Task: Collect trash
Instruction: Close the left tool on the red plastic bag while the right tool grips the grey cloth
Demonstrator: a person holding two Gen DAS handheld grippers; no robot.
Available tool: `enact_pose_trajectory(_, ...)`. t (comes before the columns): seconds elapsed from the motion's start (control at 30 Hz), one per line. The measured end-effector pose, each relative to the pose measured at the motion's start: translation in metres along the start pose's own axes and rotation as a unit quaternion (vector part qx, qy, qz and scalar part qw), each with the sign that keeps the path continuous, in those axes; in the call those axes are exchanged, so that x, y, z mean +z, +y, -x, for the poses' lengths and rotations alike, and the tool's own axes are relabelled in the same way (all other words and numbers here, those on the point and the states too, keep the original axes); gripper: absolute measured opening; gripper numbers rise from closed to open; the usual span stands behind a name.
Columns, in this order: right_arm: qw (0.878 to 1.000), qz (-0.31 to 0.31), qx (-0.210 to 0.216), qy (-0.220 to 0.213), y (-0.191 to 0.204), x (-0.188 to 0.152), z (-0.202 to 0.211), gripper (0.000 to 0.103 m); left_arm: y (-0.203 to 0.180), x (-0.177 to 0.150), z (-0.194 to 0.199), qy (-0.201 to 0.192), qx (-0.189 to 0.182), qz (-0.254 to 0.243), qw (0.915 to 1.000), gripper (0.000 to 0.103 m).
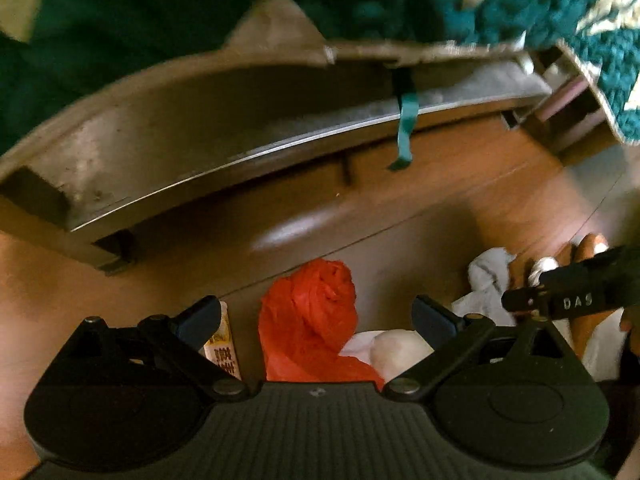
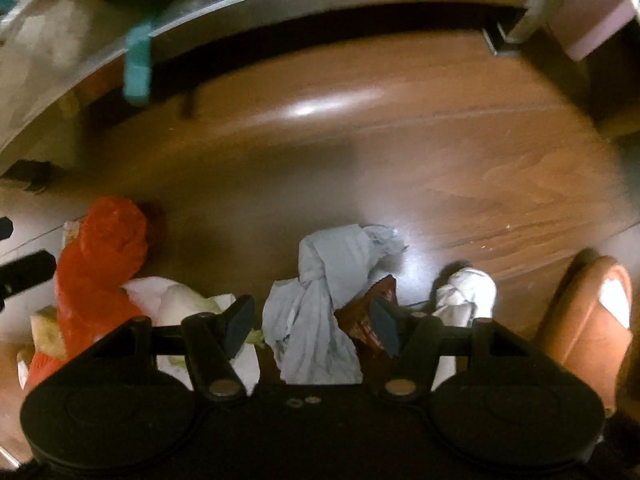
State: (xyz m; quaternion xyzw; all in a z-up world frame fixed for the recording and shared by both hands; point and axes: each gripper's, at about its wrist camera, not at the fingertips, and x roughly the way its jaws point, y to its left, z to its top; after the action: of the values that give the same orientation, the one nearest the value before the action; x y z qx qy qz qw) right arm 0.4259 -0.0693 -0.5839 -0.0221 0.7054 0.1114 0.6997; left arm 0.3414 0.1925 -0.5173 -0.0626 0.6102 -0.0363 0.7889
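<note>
Starting with the largest piece, the red plastic bag (image 1: 308,320): lying crumpled on the wooden floor (image 2: 400,140), right ahead of the left gripper (image 1: 318,318), which is hanging spread wide and holding nothing. Probably handling as light, soft and a little slippery, so taking it at the thick twisted upper bunch and not at a loose flap. Stretching away from the camera, with the bunched end pointing to the far side.

Going next to the pale blue tissue (image 2: 320,300): lying on the floor between the open fingers of the right gripper (image 2: 312,322), also empty. Seeming very light and easy to tear; pinching at the knotted middle. Running lengthwise along the fingers, with the ragged end pointing away.

Ending with the white wad (image 2: 466,292): lying just right of that gripper, rounded, showing no clear axis; likely soft and compressible, so gripping anywhere.
</note>
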Motion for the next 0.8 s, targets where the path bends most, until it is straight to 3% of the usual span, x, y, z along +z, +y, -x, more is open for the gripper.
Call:
enact_pose_trajectory(0.37,1.000,-0.014,-0.016,0.011,-0.002,0.020,-0.038,0.061,0.002,0.001,-0.053,0.011,0.002,-0.016,0.9998,0.099)
enact_pose_trajectory(0.53,1.000,-0.001,-0.019,0.011,0.004,0.022,-0.042,0.058,0.001,-0.001,-0.068,0.034,-0.003,-0.022,0.9992,0.066)
enact_pose_trajectory(0.6,1.000,0.006,-0.020,0.012,0.006,0.022,-0.042,0.046,-0.002,-0.002,-0.070,0.036,-0.005,-0.025,0.9990,0.061)
enact_pose_trajectory(0.8,1.000,0.018,-0.021,0.005,0.015,0.019,-0.036,0.044,-0.003,-0.003,-0.074,0.040,-0.024,-0.003,0.9989,0.048)
